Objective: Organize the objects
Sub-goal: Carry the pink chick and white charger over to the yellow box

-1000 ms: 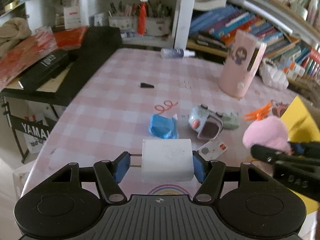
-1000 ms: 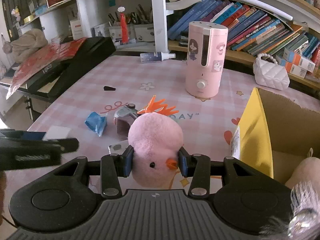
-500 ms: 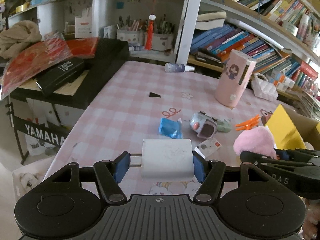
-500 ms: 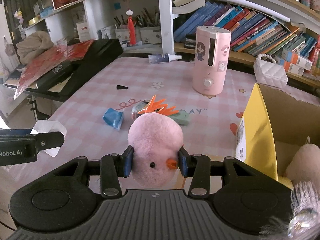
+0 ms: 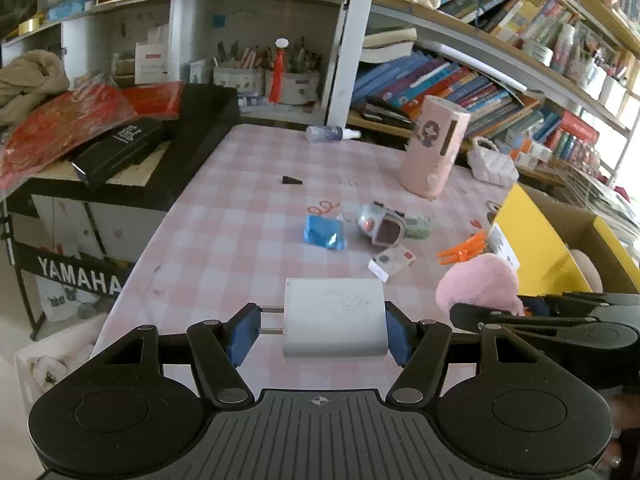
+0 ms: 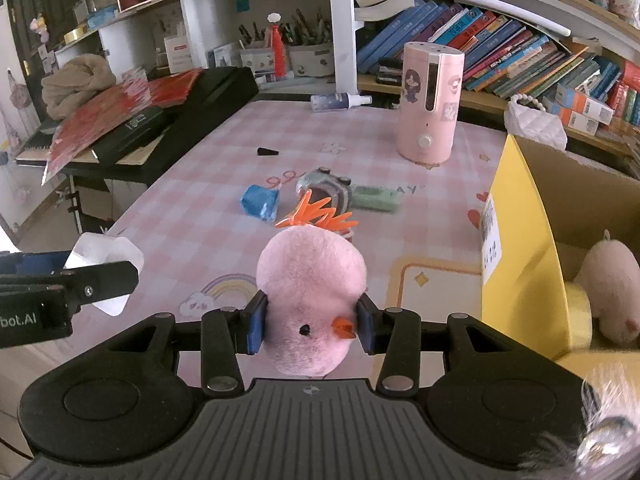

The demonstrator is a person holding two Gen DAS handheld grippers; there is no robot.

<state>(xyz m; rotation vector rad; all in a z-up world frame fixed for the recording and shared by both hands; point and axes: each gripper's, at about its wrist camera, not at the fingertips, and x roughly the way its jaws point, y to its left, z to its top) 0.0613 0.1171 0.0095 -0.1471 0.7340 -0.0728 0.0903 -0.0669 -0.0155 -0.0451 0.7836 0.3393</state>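
We held the left gripper (image 5: 323, 332) above the near edge of the pink checked table (image 5: 240, 216), its blue pads (image 5: 242, 334) clamped on the white charger block (image 5: 334, 322). The block sat squarely between the jaws, with its two metal prongs pointing at the left pad and its opposite side pressed against the right pad.

We held the right gripper (image 6: 311, 326) just beside the left one, and its jaws pinched the pink plush chick (image 6: 310, 300) at the sides of the head. The chick's beak and eye faced the camera, and its body rose above the pads.

The yellow cardboard box (image 6: 520, 240) stood open to the right of the chick, with another plush toy (image 6: 612, 292) lying inside. On the table beyond both grippers lay the blue packet (image 5: 324, 233), the grey toy camera (image 5: 382, 226), the orange clip (image 5: 464, 247) and a small card (image 5: 392, 262). The pink humidifier (image 6: 430, 104) stood upright farther back, well apart from both grippers
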